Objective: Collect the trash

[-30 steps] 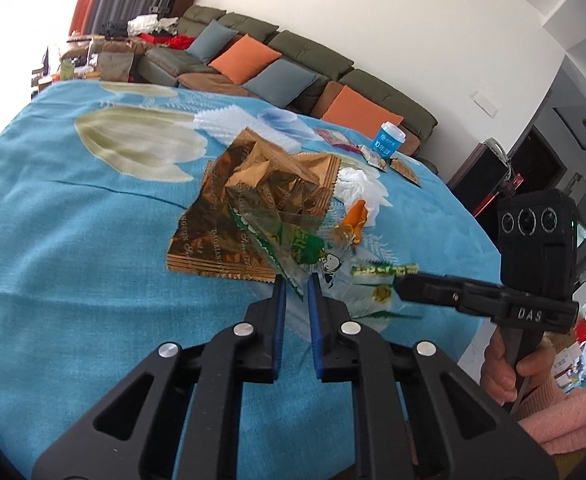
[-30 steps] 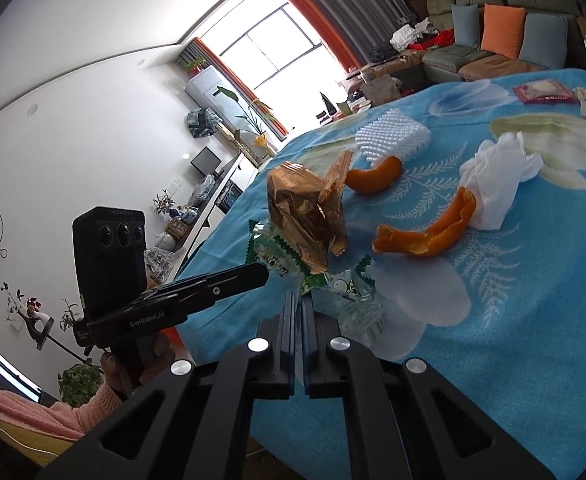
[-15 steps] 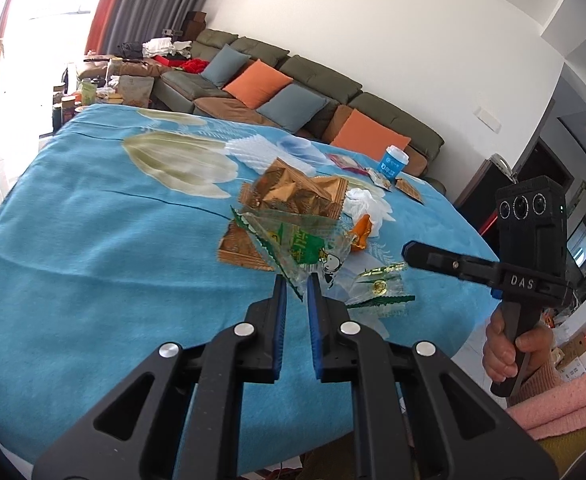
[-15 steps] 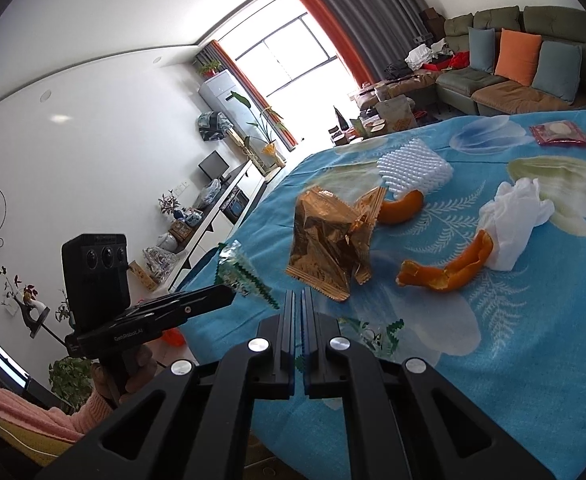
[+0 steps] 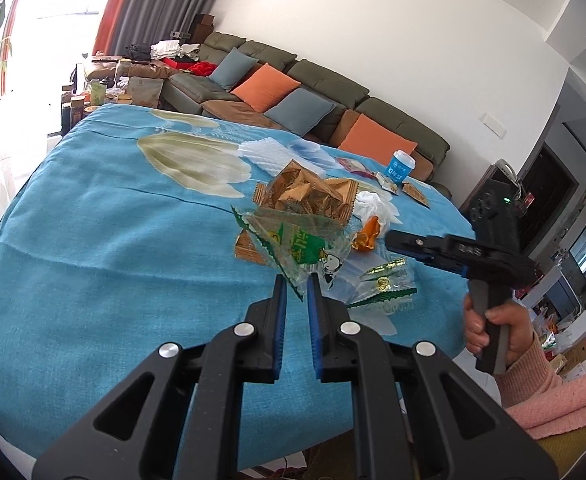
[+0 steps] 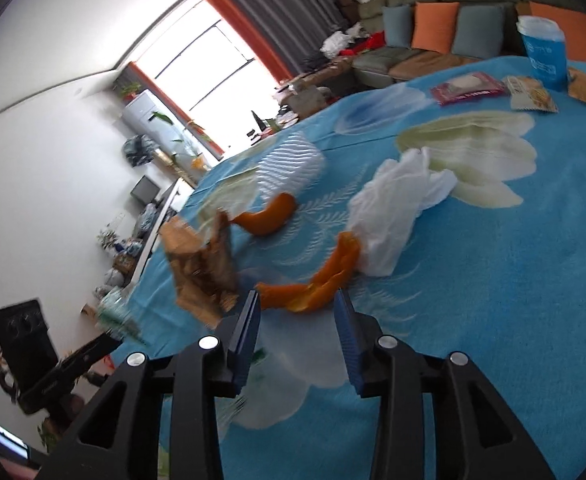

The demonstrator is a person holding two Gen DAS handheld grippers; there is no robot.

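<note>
**Desk:** What is your left gripper (image 5: 294, 286) doing?

**Floor:** Your left gripper is clamped on a corner of the clear green-printed wrapper (image 5: 299, 246), which hangs lifted above the blue floral tablecloth (image 5: 105, 240).

**Desk:** And the right?

**Floor:** Your right gripper (image 6: 297, 308) has just been opening; its jaws stand apart with nothing pinched, the near orange peel (image 6: 313, 284) lying on the cloth just beyond the tips. A crumpled white tissue (image 6: 393, 216) touches that peel's far end.

**Desk:** Other litter?

**Floor:** A crumpled brown foil bag (image 5: 309, 194) sits behind the held wrapper, a second clear wrapper with gold print (image 5: 383, 284) lies near the table edge, and a blue paper cup (image 6: 543, 52) stands at the far side.
</note>
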